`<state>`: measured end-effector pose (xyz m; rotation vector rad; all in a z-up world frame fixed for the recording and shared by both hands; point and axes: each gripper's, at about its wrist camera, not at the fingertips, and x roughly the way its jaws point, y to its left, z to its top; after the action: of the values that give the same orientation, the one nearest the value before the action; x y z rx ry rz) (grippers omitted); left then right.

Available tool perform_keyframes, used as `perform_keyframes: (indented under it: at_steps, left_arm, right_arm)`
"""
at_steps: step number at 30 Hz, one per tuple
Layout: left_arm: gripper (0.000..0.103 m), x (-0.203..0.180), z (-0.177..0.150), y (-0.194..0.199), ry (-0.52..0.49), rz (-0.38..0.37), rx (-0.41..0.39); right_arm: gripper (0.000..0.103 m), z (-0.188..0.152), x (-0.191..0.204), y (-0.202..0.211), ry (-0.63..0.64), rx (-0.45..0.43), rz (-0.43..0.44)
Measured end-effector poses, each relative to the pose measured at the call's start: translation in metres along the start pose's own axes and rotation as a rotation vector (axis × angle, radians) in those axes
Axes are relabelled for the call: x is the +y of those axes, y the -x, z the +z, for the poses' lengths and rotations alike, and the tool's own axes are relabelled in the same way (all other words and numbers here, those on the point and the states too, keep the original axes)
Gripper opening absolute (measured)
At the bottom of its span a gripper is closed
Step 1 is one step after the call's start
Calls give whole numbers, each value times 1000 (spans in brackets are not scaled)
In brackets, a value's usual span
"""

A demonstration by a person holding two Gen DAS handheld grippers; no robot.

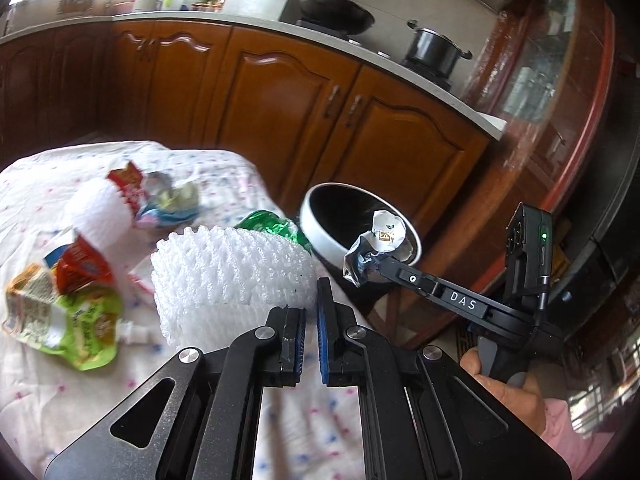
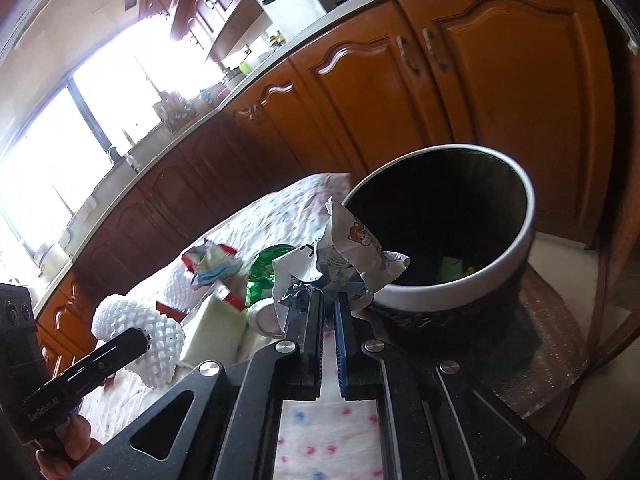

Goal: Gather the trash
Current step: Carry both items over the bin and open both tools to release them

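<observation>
We cannot read the blurred print on the snack wrappers (image 1: 60, 300) at the desk's left. The foam net (image 1: 232, 276) hides most of the green wrapper (image 1: 276, 228). The bin's (image 2: 520, 240) dark bottom holds scraps we cannot identify.

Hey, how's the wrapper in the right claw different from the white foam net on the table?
The wrapper is crumpled printed foil, pinched in the right claw at the bin rim. The foam net is plain white mesh, bulkier, lying on the tablecloth ahead of the left claw, ungripped. Both are trash outside the bin.
</observation>
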<state>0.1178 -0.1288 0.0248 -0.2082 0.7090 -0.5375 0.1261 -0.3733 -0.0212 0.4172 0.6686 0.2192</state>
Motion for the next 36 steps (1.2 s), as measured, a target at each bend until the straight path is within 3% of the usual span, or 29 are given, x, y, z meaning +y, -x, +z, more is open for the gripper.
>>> perform_keyframes:
  at_steps: [18,36]
  left_arm:
    - [4,-63,35,-71,-101,-79,66]
    - [5,-83,64,-161,-117,-89,170]
  right_arm:
    - [5,34,-50,7,-11,-21,-76]
    - [6,63,-77,-15,14,24,-146]
